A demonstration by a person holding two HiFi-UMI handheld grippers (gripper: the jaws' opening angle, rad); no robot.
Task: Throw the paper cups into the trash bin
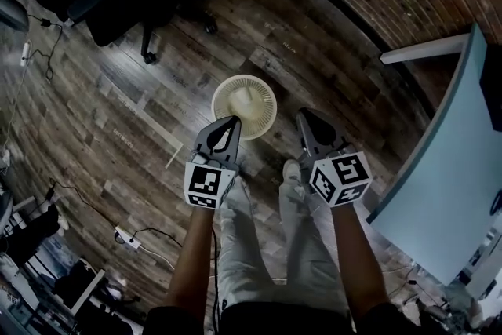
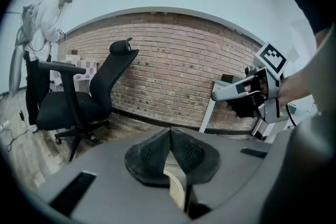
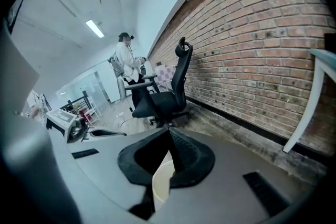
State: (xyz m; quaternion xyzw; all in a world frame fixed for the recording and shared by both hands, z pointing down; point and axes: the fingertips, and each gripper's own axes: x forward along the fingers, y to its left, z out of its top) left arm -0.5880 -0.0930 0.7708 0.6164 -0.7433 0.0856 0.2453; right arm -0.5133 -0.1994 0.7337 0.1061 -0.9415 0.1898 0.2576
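Your left hand-held gripper (image 2: 170, 130) has jaws meeting tip to tip, nothing held; mesh trash bin (image 2: 176, 186) visible beneath them.

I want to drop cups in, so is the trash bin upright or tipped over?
Upright. In the head view the trash bin stands on the wood floor, its round open mouth facing straight up toward the camera.

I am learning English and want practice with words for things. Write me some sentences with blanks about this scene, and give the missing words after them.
1. The white trash bin stands on a ___ floor.
2. The wall behind the black office chair is built of ___.
3. The jaws of the left tool are ___, with nothing gripped between them.

Missing words: wooden; brick; shut.
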